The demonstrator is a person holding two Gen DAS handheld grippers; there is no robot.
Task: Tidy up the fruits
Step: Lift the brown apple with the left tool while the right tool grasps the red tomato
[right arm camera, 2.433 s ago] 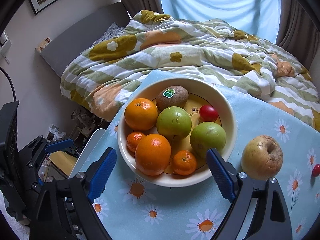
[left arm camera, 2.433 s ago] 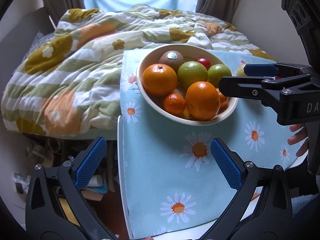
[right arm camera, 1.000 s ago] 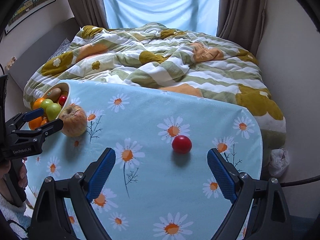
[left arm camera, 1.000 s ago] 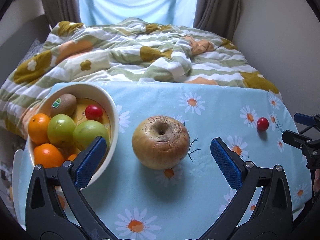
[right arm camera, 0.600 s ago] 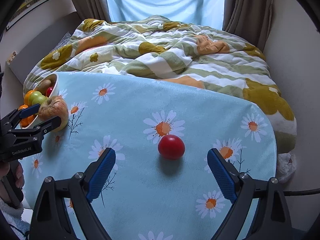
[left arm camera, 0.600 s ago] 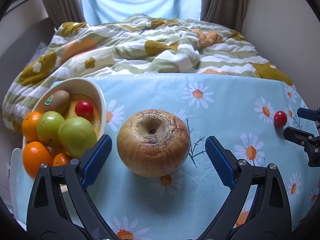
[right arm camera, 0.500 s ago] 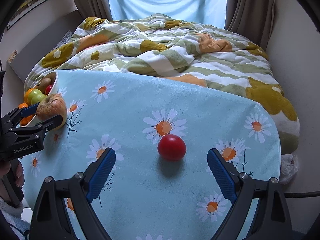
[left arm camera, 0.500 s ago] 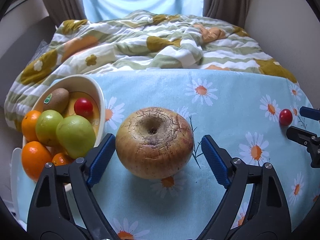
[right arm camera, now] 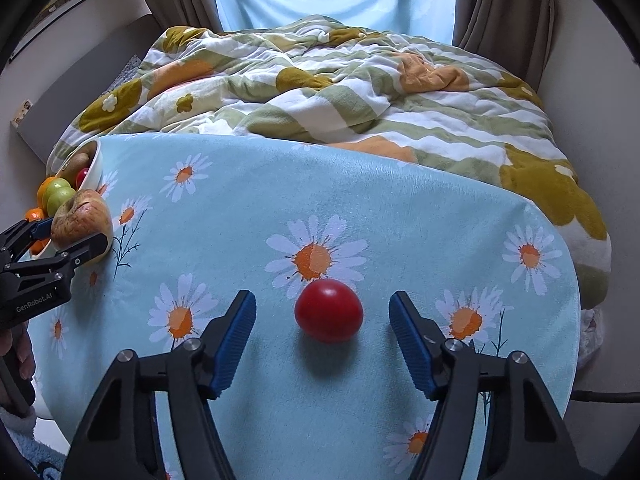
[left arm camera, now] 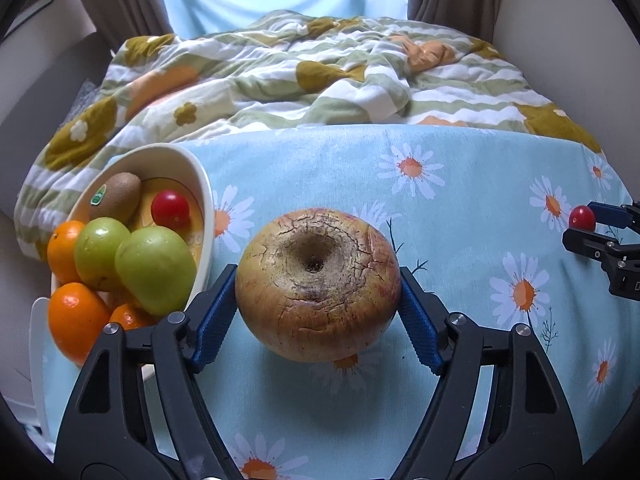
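Note:
A big, cracked yellow-red apple [left arm camera: 318, 288] rests on the daisy tablecloth, just right of a cream bowl [left arm camera: 205, 204] holding oranges, green fruits, a kiwi and a small red tomato. My left gripper [left arm camera: 318, 272] straddles the apple; its jaws are closing and both blue pads touch the apple's sides. Far to the right lies a loose red tomato [right arm camera: 329, 310]. My right gripper [right arm camera: 320, 296] has the tomato between its jaws, which are closing with a gap on each side. In the right wrist view the apple [right arm camera: 80, 216] and the left gripper [right arm camera: 60, 240] appear at the far left.
The round table [right arm camera: 400, 208] carries a light-blue cloth and ends close behind and to the right of the tomato. A bed with a striped flowered duvet [left arm camera: 320, 72] lies beyond the table. A person's hand [right arm camera: 20, 352] holds the left gripper's handle.
Both grippers came down over their fruits. The left jaws narrowed until the pads met the apple. The right jaws narrowed around the tomato without touching it.

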